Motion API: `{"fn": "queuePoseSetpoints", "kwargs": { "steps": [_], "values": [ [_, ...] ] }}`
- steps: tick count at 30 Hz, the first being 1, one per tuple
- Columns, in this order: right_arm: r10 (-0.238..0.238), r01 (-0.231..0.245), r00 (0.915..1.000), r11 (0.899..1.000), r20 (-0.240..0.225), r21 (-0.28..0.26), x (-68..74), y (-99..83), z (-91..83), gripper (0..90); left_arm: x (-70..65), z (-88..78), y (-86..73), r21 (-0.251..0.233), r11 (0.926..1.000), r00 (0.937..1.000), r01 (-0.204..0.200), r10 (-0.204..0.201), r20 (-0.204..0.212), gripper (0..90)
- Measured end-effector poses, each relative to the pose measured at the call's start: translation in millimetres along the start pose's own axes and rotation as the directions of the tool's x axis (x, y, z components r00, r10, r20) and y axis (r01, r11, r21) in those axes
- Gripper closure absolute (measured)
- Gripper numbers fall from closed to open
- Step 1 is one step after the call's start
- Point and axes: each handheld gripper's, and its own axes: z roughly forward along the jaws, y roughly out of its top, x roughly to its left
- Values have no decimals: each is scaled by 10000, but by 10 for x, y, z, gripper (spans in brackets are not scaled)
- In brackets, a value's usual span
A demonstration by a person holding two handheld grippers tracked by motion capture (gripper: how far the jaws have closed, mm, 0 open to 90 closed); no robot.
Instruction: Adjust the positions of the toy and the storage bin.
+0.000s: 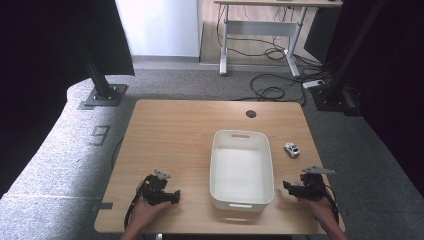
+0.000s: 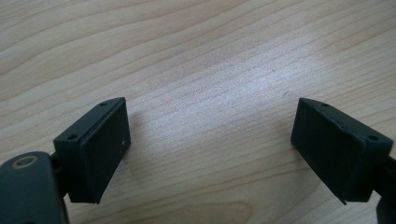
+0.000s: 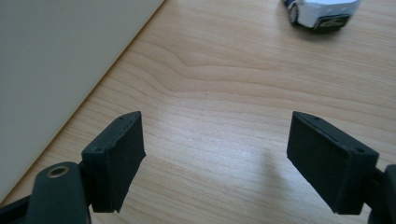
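Toy car [image 1: 292,149], small, white and shiny, sits on the smooth wooden table [image 1: 170,130]; both grippers, left gripper [image 2: 210,144] and right gripper [image 3: 215,158], gape wide, holding nothing.

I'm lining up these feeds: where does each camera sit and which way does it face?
High view: above the near edge, facing forward and down on the wooden table; both forearms enter below.
Left gripper view: on the left gripper, open jaws over bare wood.
Right gripper view: on the right gripper, open jaws.
Shared with high view: small white toy car, white plastic bin.

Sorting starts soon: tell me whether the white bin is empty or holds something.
Empty. The white bin shows a bare white floor in the high view; the toy car sits outside it on the table.
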Motion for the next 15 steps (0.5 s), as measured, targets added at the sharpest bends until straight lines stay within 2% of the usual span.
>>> {"fn": "queuePoseSetpoints", "kwargs": {
  "steps": [1,3,6,12,15],
  "values": [
    [187,-186,9998,9998,15,-94,-35,-20,-51,190,-20,-11,1,63,9998,9998,-206,207,-32,135],
    [337,-336,9994,9993,27,-148,-58,-42,-91,192,-38,-22,-8,90,9993,9993,-376,376,-3,135],
    [394,-393,9992,9990,47,-225,-46,-56,-124,194,-45,-35,-19,108,9981,9981,-607,606,57,136],
    [85,-84,9999,9999,77,-127,18,-63,-107,194,1,-21,-8,209,9983,9978,-547,539,379,131],
    [155,-155,9998,9999,101,-60,10,-72,-101,195,19,-14,-1,232,9979,9970,-610,598,489,124]
  ]
}}
